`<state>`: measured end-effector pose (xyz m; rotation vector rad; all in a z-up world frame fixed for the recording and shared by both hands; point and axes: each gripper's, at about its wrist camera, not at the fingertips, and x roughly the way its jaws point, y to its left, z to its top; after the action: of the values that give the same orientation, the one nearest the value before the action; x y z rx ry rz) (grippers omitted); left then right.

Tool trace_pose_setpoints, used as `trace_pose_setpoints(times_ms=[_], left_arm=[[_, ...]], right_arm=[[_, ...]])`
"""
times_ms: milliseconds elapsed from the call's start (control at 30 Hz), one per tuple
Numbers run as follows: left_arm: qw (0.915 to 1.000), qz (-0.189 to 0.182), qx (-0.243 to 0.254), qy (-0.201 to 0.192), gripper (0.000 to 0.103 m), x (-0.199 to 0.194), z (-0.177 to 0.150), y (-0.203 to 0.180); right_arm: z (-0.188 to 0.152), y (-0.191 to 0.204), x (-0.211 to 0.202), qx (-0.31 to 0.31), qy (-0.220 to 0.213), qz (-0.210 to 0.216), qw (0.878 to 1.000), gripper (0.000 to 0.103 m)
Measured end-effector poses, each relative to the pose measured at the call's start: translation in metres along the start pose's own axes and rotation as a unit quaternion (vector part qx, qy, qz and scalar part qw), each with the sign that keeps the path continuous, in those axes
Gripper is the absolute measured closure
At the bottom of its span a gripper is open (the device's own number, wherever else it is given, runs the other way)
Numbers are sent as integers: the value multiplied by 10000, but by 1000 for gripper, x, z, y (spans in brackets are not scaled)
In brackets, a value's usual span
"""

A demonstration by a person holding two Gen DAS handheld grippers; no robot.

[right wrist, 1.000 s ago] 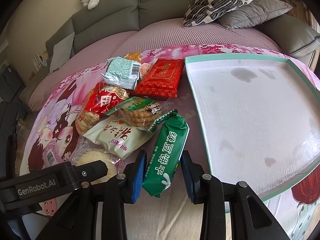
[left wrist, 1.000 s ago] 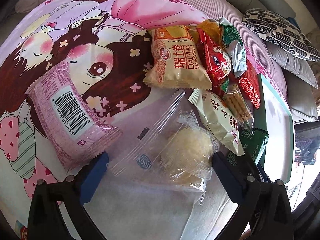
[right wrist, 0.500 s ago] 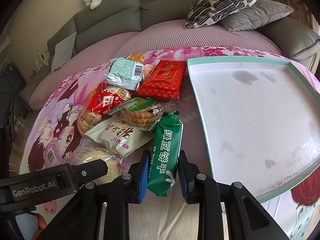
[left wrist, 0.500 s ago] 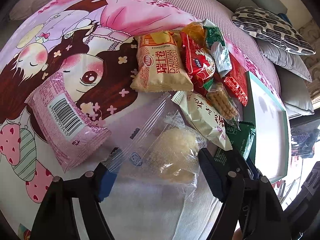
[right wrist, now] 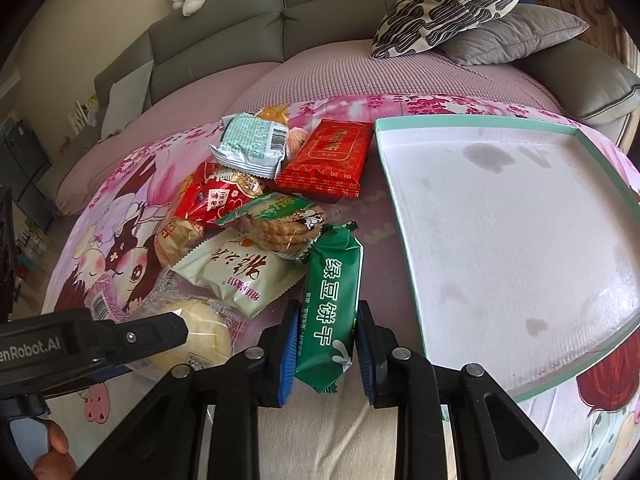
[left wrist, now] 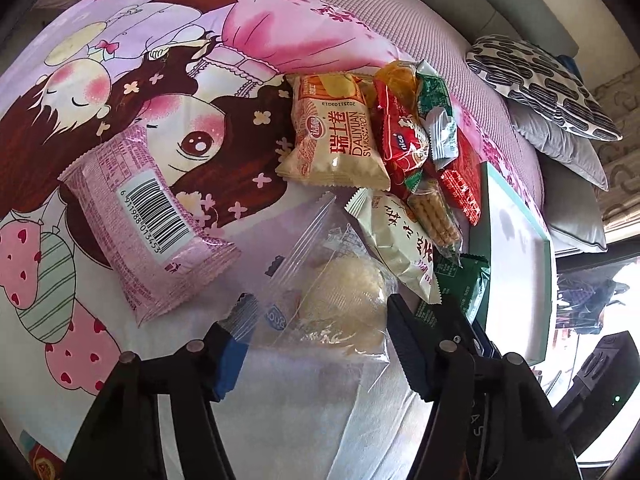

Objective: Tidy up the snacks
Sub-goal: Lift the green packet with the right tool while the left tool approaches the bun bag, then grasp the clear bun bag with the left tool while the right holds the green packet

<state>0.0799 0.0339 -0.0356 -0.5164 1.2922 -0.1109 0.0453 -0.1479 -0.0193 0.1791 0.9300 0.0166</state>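
A clear zip bag holding a pale round bun (left wrist: 340, 296) lies on the cartoon-print sheet. My left gripper (left wrist: 316, 312) has it between its fingers, jaws closing; the blue left pad crumples the bag's zip edge and the right finger lies against the bun. My right gripper (right wrist: 328, 312) is shut on the near end of a long green biscuit packet (right wrist: 334, 292), which rests on the sheet. A shallow white tray with a mint rim (right wrist: 500, 240) lies just right of that packet, with nothing in it. The left gripper's finger (right wrist: 132, 336) shows over the bun at the lower left of the right wrist view.
Loose snacks lie in a heap: pink barcode packet (left wrist: 148, 216), yellow Swiss roll packet (left wrist: 336, 140), pale green packet (right wrist: 240, 268), clear biscuit pack (right wrist: 280, 224), red flat packet (right wrist: 328, 160), mint packet (right wrist: 250, 146). Cushions (right wrist: 452, 4) and a grey sofa back stand behind.
The left jaws have narrowed from wide apart onto the bun bag, bunching its plastic. The right jaws have closed the last bit onto the green packet.
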Motion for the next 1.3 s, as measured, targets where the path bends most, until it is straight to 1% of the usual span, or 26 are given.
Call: trace_pose_setpoints(times_ms=[133, 233, 367, 500, 600, 700, 833, 900, 1000, 1067, 1167, 1267, 1300], left_arm=[[9996, -213, -161, -4, 40, -9, 0, 14], [9996, -265, -76, -96, 41, -17, 1, 19], [9997, -111, 145, -166, 41, -18, -1, 15], [9960, 349, 740, -354, 40, -21, -6, -3], [9893, 742, 1151, -503, 36, -21, -7, -17], [9821, 1109, 1404, -588, 32, -21, -9, -23], [9747, 1346, 1635, -712, 30, -24, -11, -28], [9677, 1520, 1844, -808, 30, -25, -14, -34], [9539, 1793, 2206, -963, 30, -23, -22, -46], [9479, 1851, 2399, -987, 30, -25, -27, -49], [9450, 1803, 2559, -950, 30, -25, -32, -53], [9400, 1792, 2717, -1024, 22, -23, -32, -56], [9398, 1757, 2744, -1028, 16, -22, -32, -58]], right_arm=[[0, 0, 0, -1, 11, -5, 10000, 75], [1, 0, 0, 14, 15, 8, 10000, 75], [1, -3, 0, 64, 24, 48, 10000, 75], [0, -3, -3, 49, 28, 57, 10000, 76], [-2, -2, -6, -5, 58, 68, 10000, 77], [-6, 1, -11, -87, 90, 40, 9999, 77], [-15, 1, -18, -126, 182, 54, 9997, 77], [-18, -1, -20, -117, 230, 51, 9997, 77], [-21, -3, -22, -97, 288, 71, 9995, 77], [-23, -3, -24, -102, 326, 75, 9994, 77], [-25, -5, -26, -94, 356, 75, 9993, 77], [-24, -6, -26, -71, 371, 81, 9993, 77], [-24, -6, -25, -71, 376, 79, 9992, 77]])
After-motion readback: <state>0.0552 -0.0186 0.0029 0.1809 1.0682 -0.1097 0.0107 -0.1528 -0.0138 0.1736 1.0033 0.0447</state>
